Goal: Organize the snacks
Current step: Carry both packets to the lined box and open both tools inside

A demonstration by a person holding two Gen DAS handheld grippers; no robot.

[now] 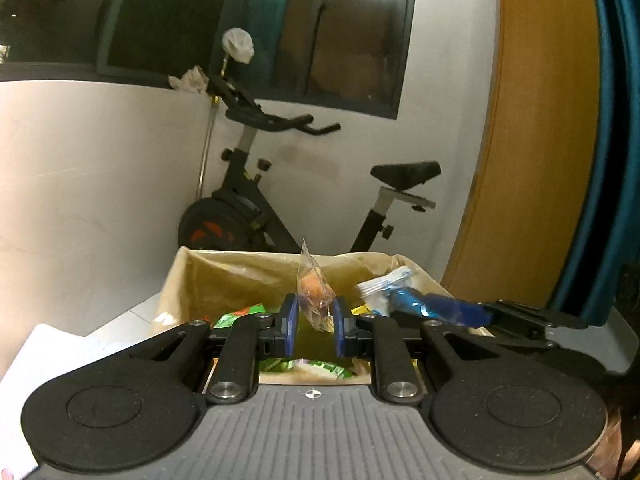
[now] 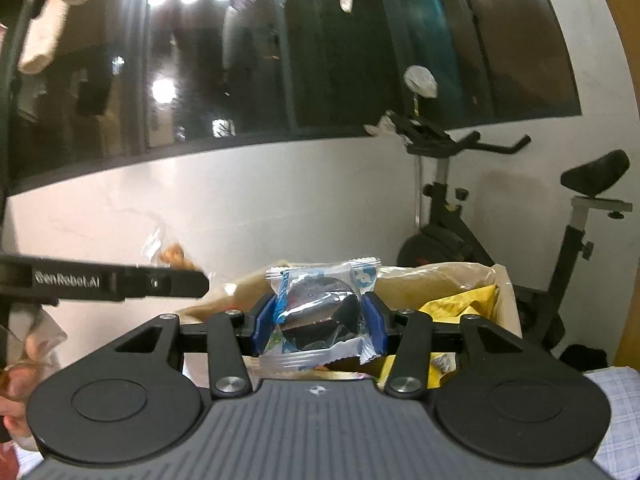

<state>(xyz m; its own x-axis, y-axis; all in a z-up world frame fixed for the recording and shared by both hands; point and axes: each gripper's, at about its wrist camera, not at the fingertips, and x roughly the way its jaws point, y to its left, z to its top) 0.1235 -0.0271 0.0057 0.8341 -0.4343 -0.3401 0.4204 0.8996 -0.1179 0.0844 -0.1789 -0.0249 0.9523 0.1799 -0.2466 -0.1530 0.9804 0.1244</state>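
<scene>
My left gripper [image 1: 314, 326] is shut on a clear packet with an orange-brown snack [image 1: 314, 292] and holds it above the plastic-lined cardboard box [image 1: 224, 276]. Green snack packs [image 1: 240, 314] lie inside the box. My right gripper [image 2: 320, 320] is shut on a clear and blue wrapped dark snack [image 2: 324, 308], also over the box [image 2: 508, 300], which holds yellow packs [image 2: 460, 306]. In the left wrist view the right gripper's finger [image 1: 520, 316] enters from the right with that blue-wrapped snack [image 1: 424, 304]. In the right wrist view the left gripper's arm [image 2: 100, 282] reaches in from the left with its packet [image 2: 172, 254].
An exercise bike [image 1: 256, 200] stands behind the box against the white wall; it also shows in the right wrist view [image 2: 480, 240]. A wooden door [image 1: 540, 140] and a blue curtain [image 1: 616, 140] are to the right. A checked cloth [image 2: 616, 408] lies at the lower right.
</scene>
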